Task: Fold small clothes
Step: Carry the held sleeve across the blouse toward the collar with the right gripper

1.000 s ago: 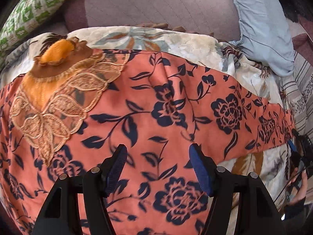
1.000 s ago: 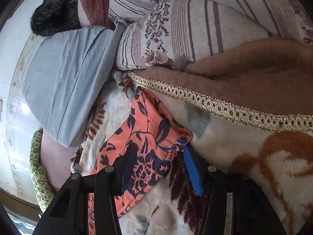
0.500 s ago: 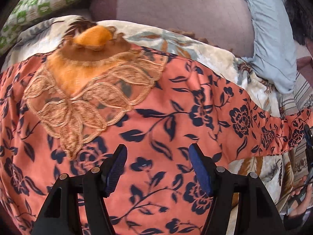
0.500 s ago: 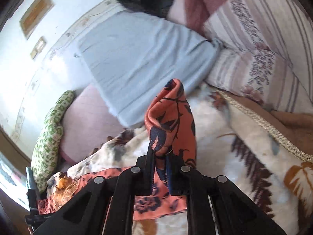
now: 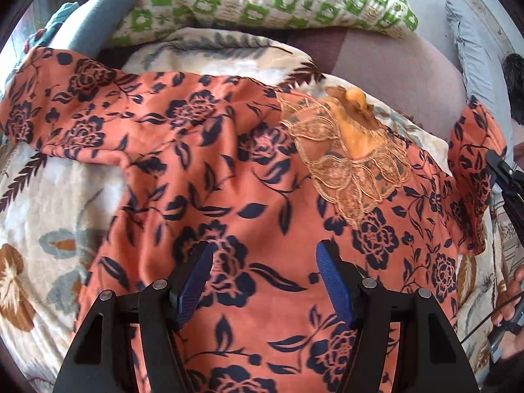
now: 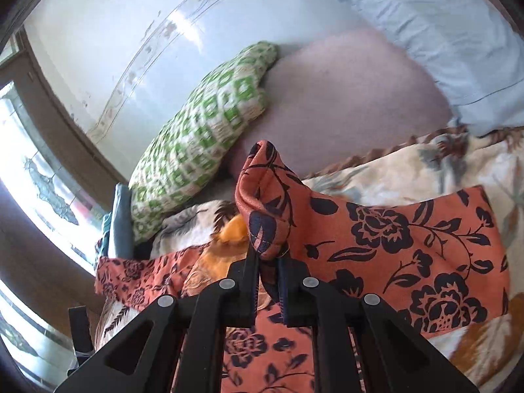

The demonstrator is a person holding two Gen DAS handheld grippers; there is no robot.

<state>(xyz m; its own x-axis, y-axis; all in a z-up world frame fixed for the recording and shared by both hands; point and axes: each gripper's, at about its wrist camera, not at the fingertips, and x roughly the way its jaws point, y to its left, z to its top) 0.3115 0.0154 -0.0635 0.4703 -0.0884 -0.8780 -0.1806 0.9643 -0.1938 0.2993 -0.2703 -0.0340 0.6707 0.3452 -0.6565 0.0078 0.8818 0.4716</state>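
Note:
An orange garment (image 5: 249,193) with dark navy flowers lies spread on a floral blanket (image 5: 49,203). Its neckline carries a golden lace panel (image 5: 347,167). My left gripper (image 5: 263,278) hovers open over the garment's middle, blue pads apart with nothing between them. In the right wrist view my right gripper (image 6: 267,262) is shut on the sleeve end (image 6: 265,196), which stands up bunched above the jaws; the sleeve (image 6: 409,235) trails to the right. The right gripper (image 5: 502,170) also shows at the left wrist view's right edge, holding the lifted sleeve (image 5: 471,150).
A green-and-white patterned pillow (image 5: 262,0) and a mauve cushion (image 5: 393,62) lie behind the garment. A light blue pillow (image 6: 442,32) is at the back right. A blue cloth (image 5: 98,16) lies at the far left. A hand (image 5: 511,311) is at the lower right.
My right gripper shut on the sleeve end, lifted it and carried it in toward the garment's body. My left gripper slid across the garment, staying open; the lace neckline now lies to its right.

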